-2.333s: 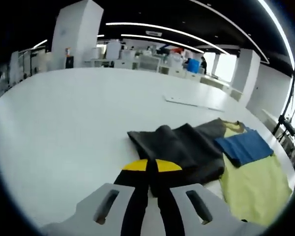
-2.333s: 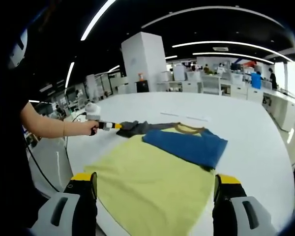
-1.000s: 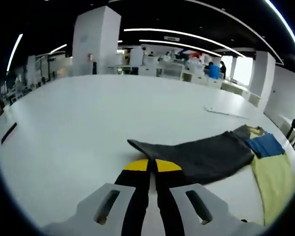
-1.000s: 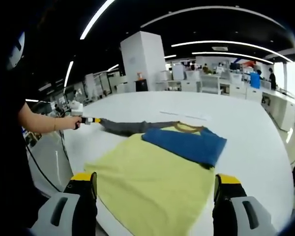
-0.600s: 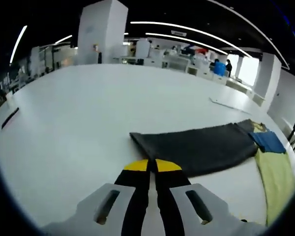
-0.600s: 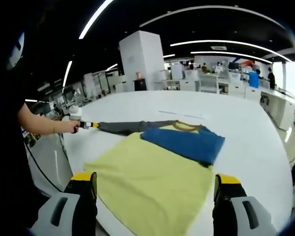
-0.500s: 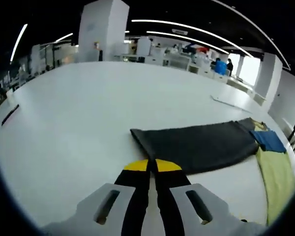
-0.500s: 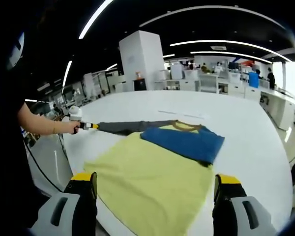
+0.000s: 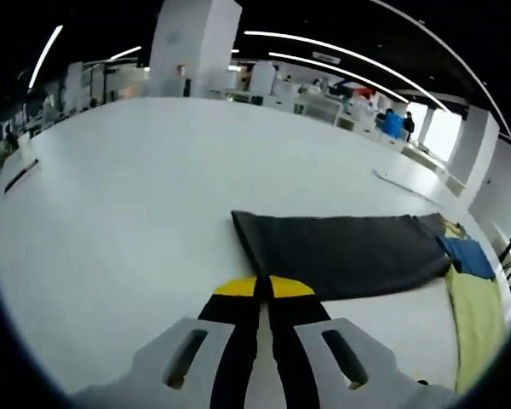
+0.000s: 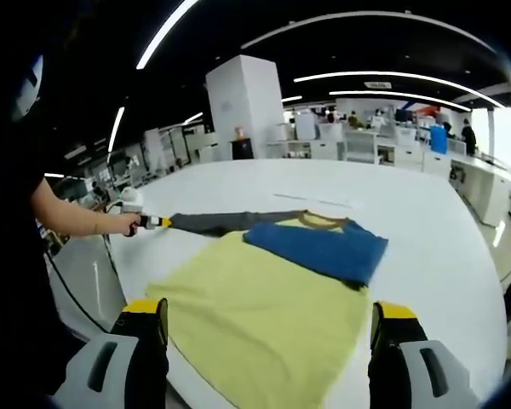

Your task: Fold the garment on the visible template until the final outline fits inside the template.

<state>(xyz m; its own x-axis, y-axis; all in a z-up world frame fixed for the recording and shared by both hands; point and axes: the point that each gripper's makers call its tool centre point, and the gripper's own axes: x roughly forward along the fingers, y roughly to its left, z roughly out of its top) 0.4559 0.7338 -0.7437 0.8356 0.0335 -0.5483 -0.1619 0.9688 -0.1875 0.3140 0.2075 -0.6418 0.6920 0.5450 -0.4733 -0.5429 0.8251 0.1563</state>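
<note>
The yellow garment (image 10: pixel 264 319) lies flat on the white table (image 10: pixel 426 247), blue sleeve (image 10: pixel 319 245) folded over, grey sleeve (image 9: pixel 341 256) stretched sideways, pinched by the left gripper (image 9: pixel 257 290); the right gripper (image 10: pixel 268 319) hovers, jaws spread, in an open-plan office.

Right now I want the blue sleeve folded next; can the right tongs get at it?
Probably yes. The right tongs stand open and hold nothing, and only flat yellow shirt body lies between them and the blue sleeve. The left tongs are far off.
</note>
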